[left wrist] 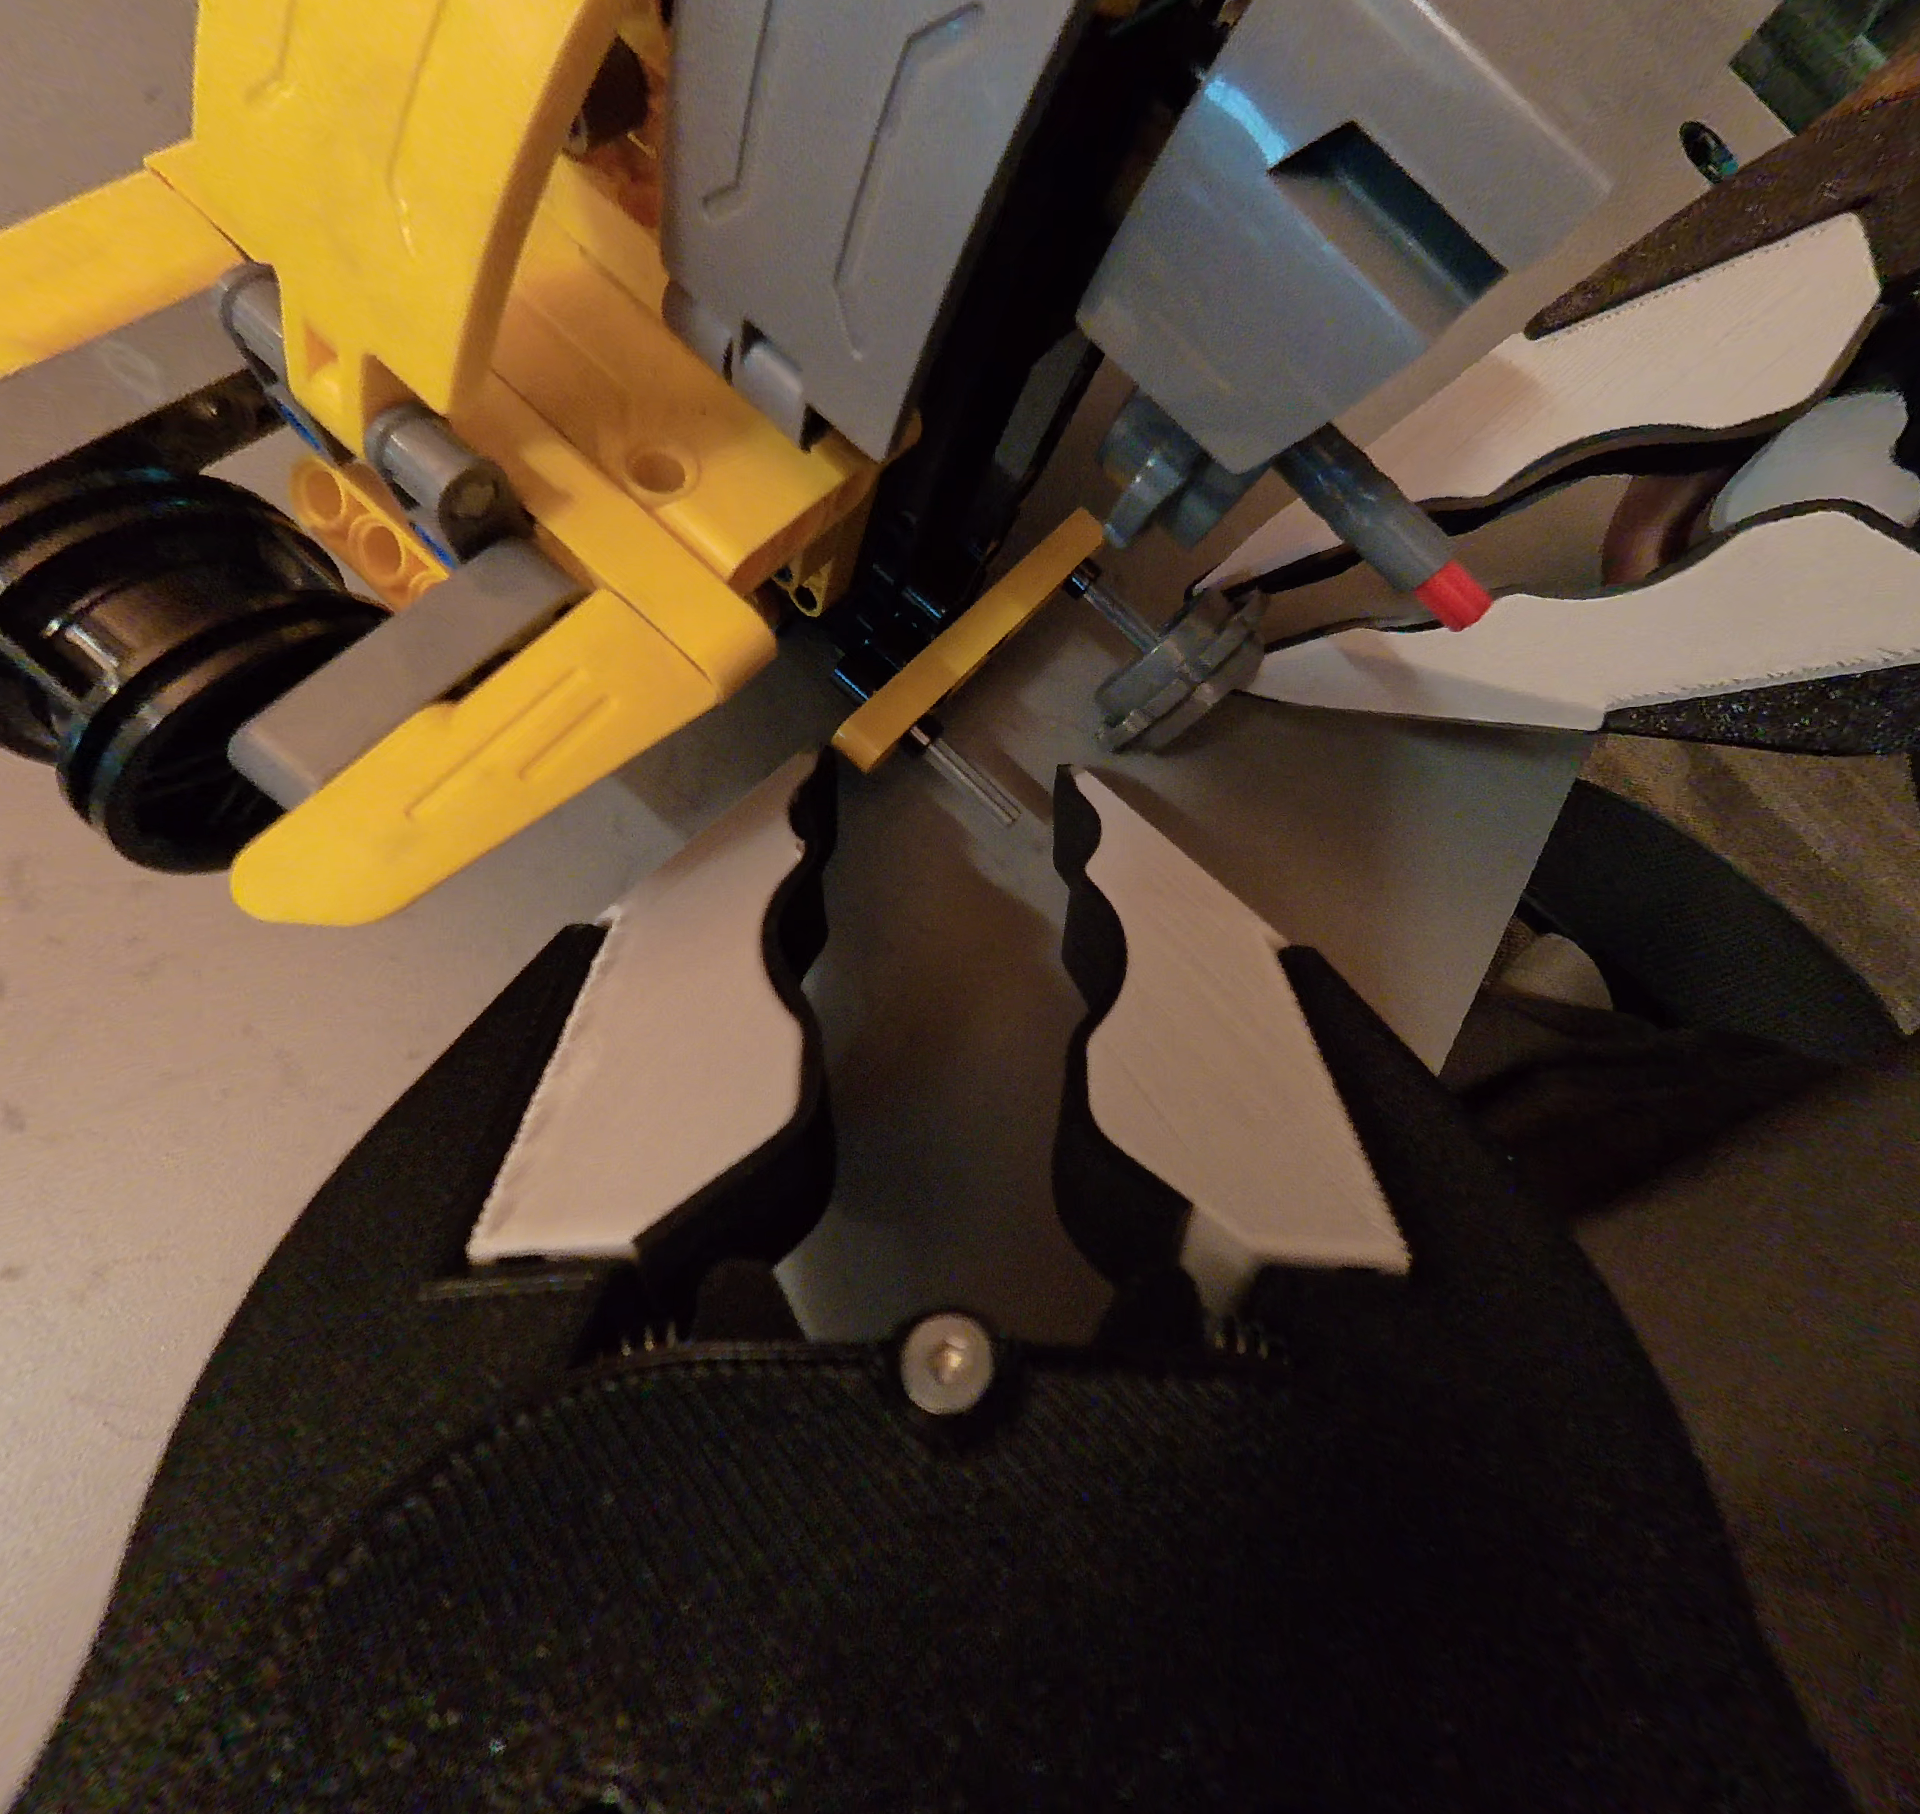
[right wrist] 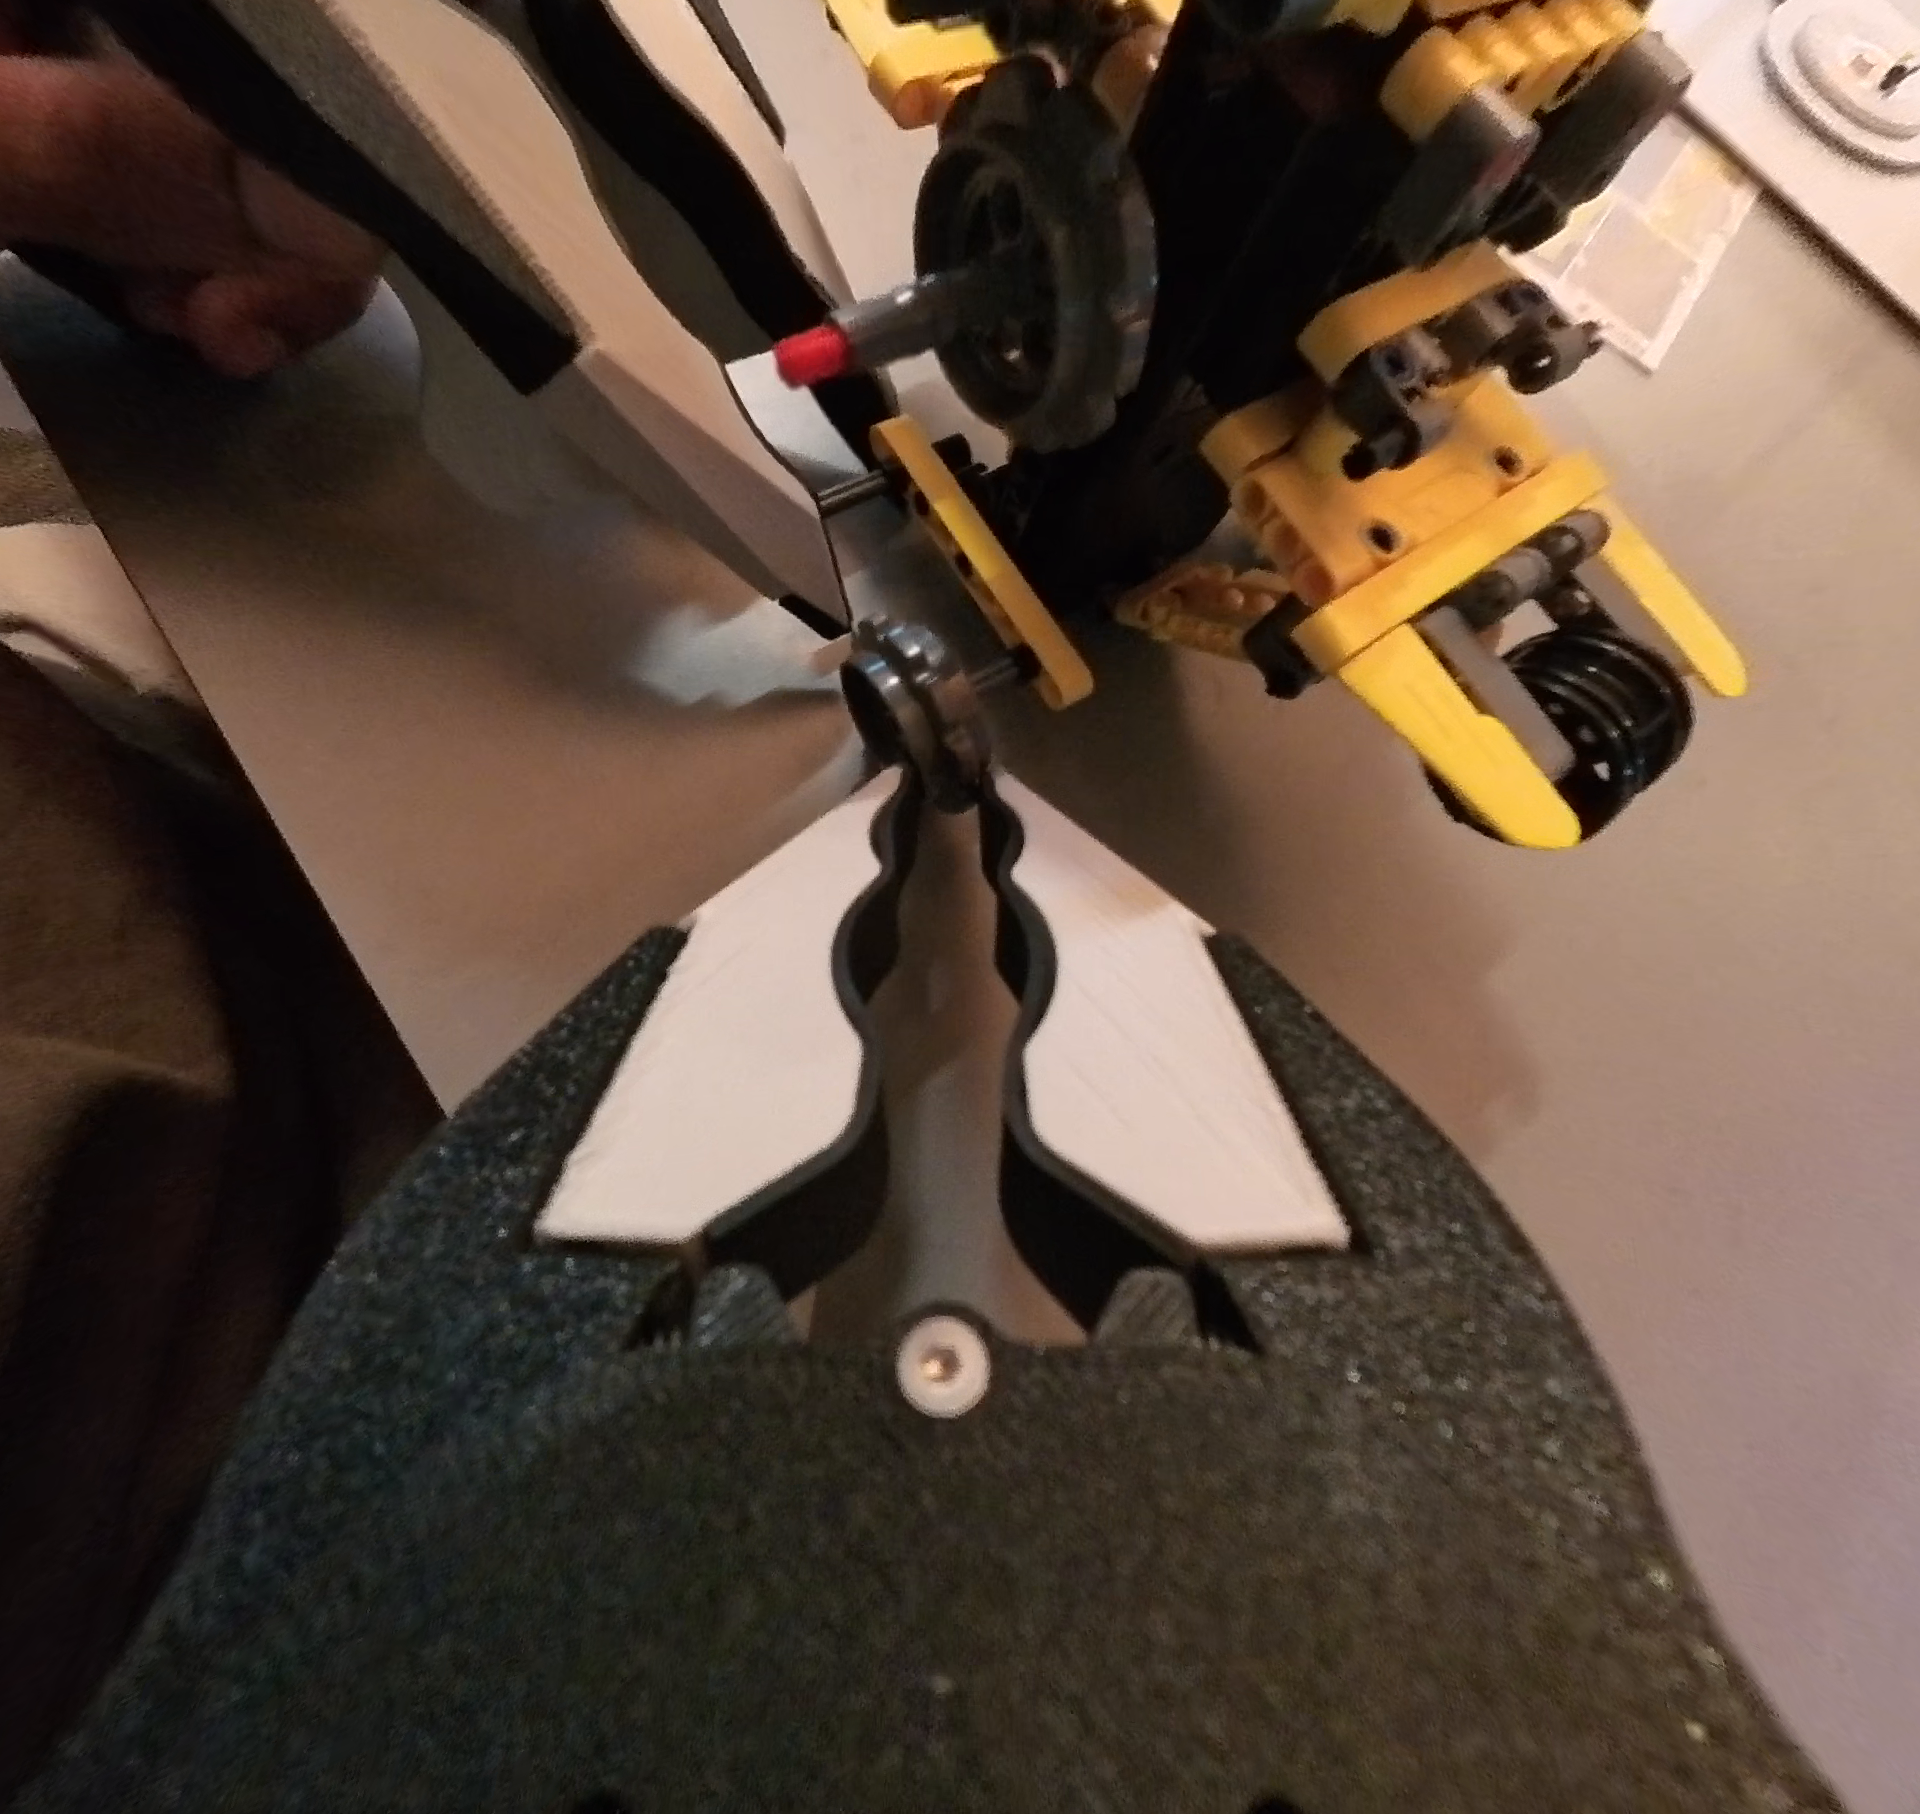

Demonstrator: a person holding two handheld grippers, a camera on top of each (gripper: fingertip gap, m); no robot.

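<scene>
My right tongs (right wrist: 940,798) pinch the small grey disc (right wrist: 914,715) beside the yellow beam (right wrist: 982,559) of the brick model (right wrist: 1382,476); my left tongs (left wrist: 945,777) hover spread, just short of that beam.

Hobby desk: grey tabletop (right wrist: 1558,1037), brick-built toy vehicle (right wrist: 1403,414).

Toy model (left wrist: 582,330), yellow/grey brick build, blocks everything ahead of left gripper (left wrist: 940,788); only a narrow gap btwn its parted fingers, tips just short of the yellow beam (left wrist: 966,637). Right gripper (right wrist: 940,793) crowds in from the right side, pinching the grey disc (right wrist: 914,699). Bare table (right wrist: 1558,1245) w/ free room right of the model; flat white object (right wrist: 1839,29) at far corner.
</scene>
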